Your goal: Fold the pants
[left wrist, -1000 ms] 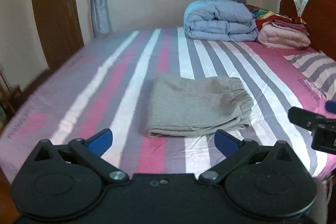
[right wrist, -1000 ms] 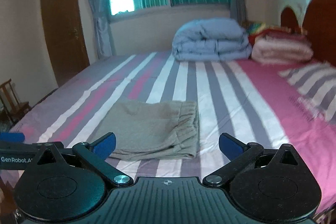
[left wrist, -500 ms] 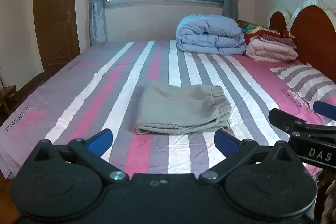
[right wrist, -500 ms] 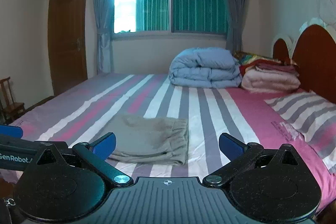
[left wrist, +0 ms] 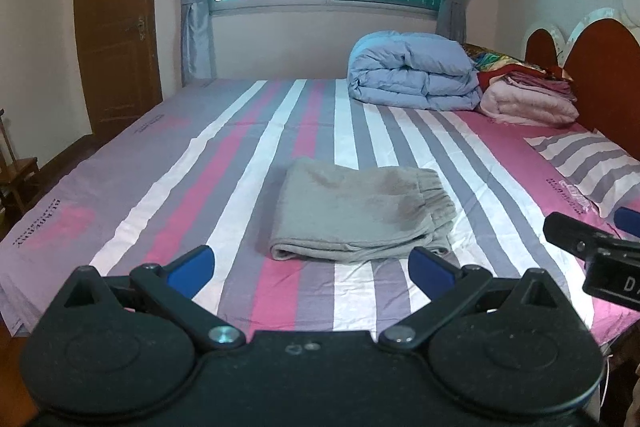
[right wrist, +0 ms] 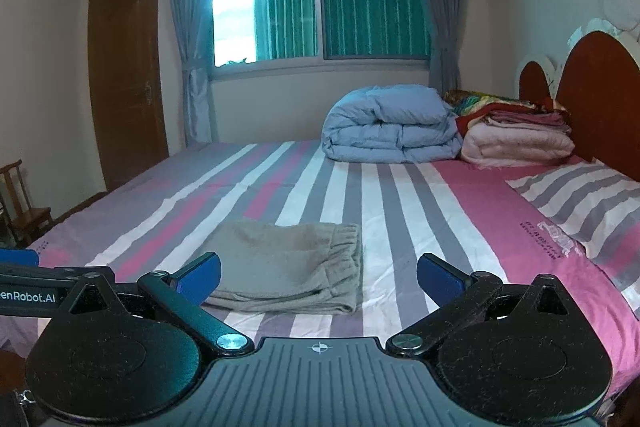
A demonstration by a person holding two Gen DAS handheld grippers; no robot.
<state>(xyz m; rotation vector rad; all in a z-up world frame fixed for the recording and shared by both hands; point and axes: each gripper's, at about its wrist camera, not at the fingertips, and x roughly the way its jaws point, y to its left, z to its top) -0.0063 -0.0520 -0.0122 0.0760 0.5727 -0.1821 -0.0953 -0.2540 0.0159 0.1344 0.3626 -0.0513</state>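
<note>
**Mei:** Grey cotton, by the look of it. The pants (left wrist: 360, 215) lie as a neat rectangle in the middle of the bed (left wrist: 160, 195), elastic waistband toward the pillow (left wrist: 592, 163) side, rolled fold edge facing us.

**Tao:** Why there, and not up by the blue duvet (left wrist: 412, 75)?

**Mei:** My guess is reach. The near, bare part of the striped sheet gives a flat run for folding, while the duvet and the pink blanket (left wrist: 528, 103) are stacked by the headboard, well apart from the work.

**Tao:** And the claws?

**Mei:** Both hang short of the bundle, above the near edge of the bed. The left claw (left wrist: 310, 265) is spread wide with nothing between its blue pads; the right claw (right wrist: 318, 277) is equally wide and empty. Neither touches the cloth.

**Tao:** So the job's finished?

**Mei:** I'd judge so. Layers sit square and nothing trails loose. Empty, spread claws held off from the fabric suit a finished fold; a nudge now could spoil the stacked edge.
</note>
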